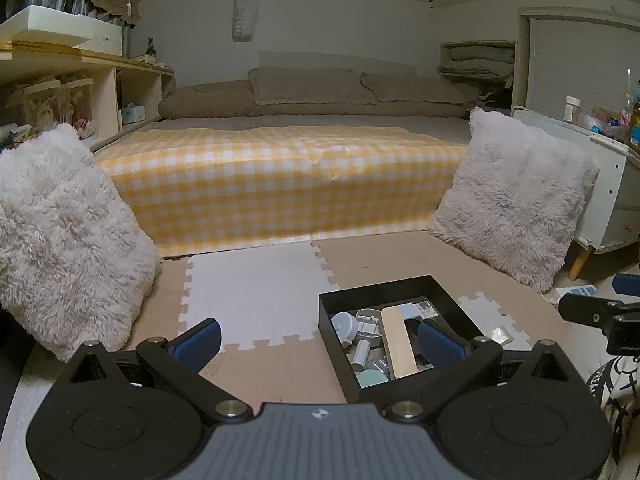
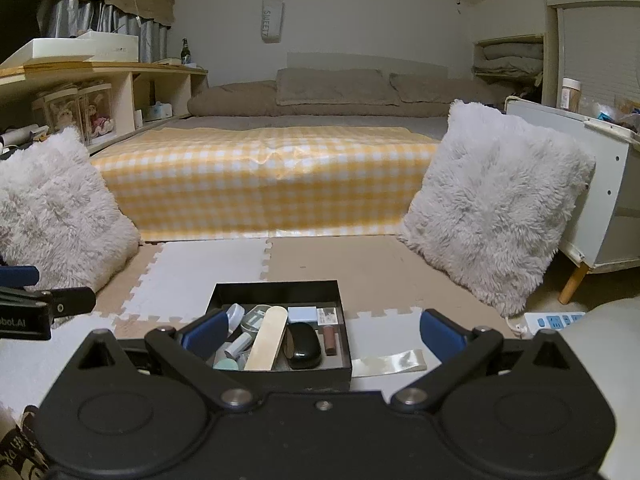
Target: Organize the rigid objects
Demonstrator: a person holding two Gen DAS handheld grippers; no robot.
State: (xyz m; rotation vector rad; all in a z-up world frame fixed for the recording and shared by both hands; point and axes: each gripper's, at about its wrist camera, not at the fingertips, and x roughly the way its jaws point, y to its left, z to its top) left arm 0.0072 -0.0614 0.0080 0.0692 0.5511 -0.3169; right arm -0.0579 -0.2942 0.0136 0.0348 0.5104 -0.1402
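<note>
A low bed draped with a yellow-and-white checked cloth fills the far side of the room at twelve o'clock, flanked by two shaggy white cushions at ten and two o'clock. In front lies a floor of interlocking beige and white foam mats.

On the mats, at six o'clock and near both cameras, sits a shallow black square tray already crowded with small rigid things: a long pale wooden stick, a glossy black oval case, a brown lipstick-like tube and a light blue block. A strip of clear film lies on the mat just beside the tray, at three o'clock from it.

The left tool hovers low with its blue-padded jaws spread wide and nothing between them; the tray sits toward its right finger. The right tool is likewise wide open and empty, level, aimed over the tray.

The sorting seems either about to begin or nearly finished; the next move likely calls for picking one item and lowering a tool squarely over it.
</note>
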